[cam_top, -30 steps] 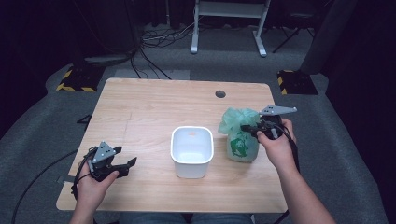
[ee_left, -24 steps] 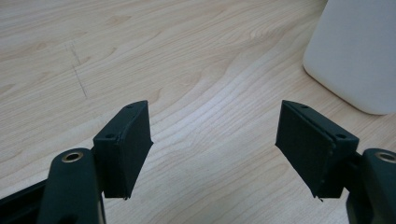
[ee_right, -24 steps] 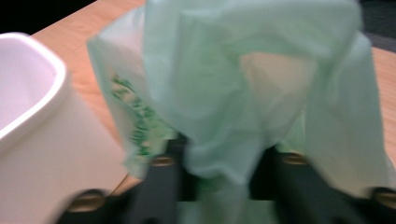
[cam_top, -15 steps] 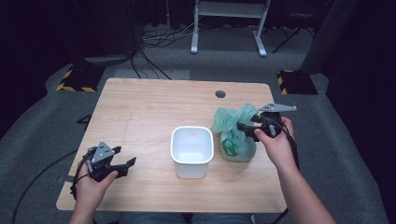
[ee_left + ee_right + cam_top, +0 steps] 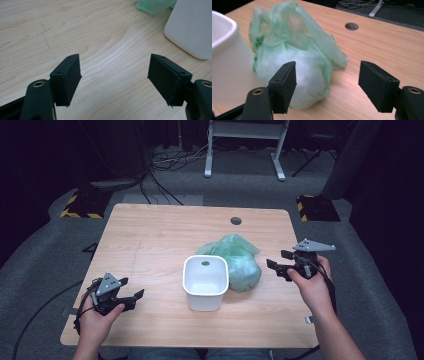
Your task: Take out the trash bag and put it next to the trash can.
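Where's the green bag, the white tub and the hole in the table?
green plastic bag (image 5: pixel 309 65), right gripper view, on its bulging front.
white tub (image 5: pixel 205 285), high view, on its inside floor.
table hole (image 5: pixel 236 220), high view, at its dark middle.

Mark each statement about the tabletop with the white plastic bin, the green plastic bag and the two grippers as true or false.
1. The green plastic bag lies inside the white plastic bin. False: it lies on the wooden table, against the bin's far right side.
2. The right gripper is open. True.
3. The left gripper grips the bin. False: it is open, apart from the bin.
4. The table has a round hole near its far edge. True.
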A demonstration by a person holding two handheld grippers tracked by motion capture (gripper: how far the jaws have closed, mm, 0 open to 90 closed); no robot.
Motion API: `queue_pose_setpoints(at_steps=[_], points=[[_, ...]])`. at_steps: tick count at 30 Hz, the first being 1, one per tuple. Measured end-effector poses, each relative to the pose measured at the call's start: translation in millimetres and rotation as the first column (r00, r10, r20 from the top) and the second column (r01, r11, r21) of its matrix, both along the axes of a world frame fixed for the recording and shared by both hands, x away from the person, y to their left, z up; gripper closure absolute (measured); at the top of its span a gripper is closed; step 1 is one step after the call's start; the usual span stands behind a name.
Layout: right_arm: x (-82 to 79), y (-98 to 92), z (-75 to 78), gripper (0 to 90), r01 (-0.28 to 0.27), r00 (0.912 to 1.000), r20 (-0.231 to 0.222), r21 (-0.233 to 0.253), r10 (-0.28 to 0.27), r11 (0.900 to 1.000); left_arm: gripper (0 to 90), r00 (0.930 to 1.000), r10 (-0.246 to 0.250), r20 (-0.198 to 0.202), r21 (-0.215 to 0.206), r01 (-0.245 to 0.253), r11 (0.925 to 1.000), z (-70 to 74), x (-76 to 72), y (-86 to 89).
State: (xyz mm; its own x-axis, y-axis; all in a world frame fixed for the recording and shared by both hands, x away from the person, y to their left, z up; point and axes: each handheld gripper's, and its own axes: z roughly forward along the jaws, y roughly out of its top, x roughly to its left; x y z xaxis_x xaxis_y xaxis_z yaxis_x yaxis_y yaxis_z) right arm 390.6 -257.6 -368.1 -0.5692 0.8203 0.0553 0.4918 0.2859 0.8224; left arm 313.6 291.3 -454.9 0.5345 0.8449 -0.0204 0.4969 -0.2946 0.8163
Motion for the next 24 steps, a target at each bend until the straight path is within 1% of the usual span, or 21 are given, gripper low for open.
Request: queue_pose_setpoints(at_steps=[6, 7, 10, 14, 18, 20, 21, 24], points=[[-7.6, -15.6, -15.1, 29.7, 0.025, 0.9996, -0.011, -0.013, -0.025, 1.000, 25.3, 0.9998, 0.019, -0.007, 0.003, -0.019, 0.9998, -1.3, -1.6, 11.7], [-8.9, -18.6, -17.8, 29.4, 0.030, 0.9995, -0.010, -0.020, -0.030, 0.999, 25.2, 0.9998, 0.019, -0.011, 0.006, -0.019, 0.9998, -1.3, -1.7, 13.2], [-11.6, -24.8, -23.4, 28.3, 0.040, 0.9991, -0.013, -0.021, -0.040, 0.999, 24.3, 0.9995, 0.023, -0.021, 0.006, -0.023, 0.9997, -2.4, -2.0, 17.3], [-15.0, -32.0, -33.2, 26.4, 0.045, 0.9988, -0.018, -0.019, -0.046, 0.999, 23.7, 0.9991, 0.018, -0.037, 0.023, -0.017, 0.9996, -4.6, -2.1, 21.3], [-18.0, -37.1, -44.6, 23.8, 0.044, 0.9988, -0.020, -0.033, -0.045, 0.998, 21.2, 0.9976, 0.019, -0.066, 0.030, -0.017, 0.9994, -7.8, -1.0, 24.9], [-19.6, -39.4, -50.1, 22.5, 0.048, 0.9982, -0.034, -0.029, -0.049, 0.998, 19.6, 0.9967, 0.013, -0.080, 0.035, -0.010, 0.9993, -10.1, -0.2, 26.4], [-20.0, -40.6, -53.1, 22.4, 0.047, 0.9982, -0.036, -0.033, -0.048, 0.998, 19.4, 0.9956, 0.010, -0.093, 0.033, -0.007, 0.9994, -11.0, -0.1, 26.9], [-21.4, -43.4, -62.2, 21.9, 0.046, 0.9974, -0.053, -0.048, -0.049, 0.998, 18.3, 0.9936, 0.012, -0.112, 0.032, -0.009, 0.9994, -14.7, 0.9, 28.1]])
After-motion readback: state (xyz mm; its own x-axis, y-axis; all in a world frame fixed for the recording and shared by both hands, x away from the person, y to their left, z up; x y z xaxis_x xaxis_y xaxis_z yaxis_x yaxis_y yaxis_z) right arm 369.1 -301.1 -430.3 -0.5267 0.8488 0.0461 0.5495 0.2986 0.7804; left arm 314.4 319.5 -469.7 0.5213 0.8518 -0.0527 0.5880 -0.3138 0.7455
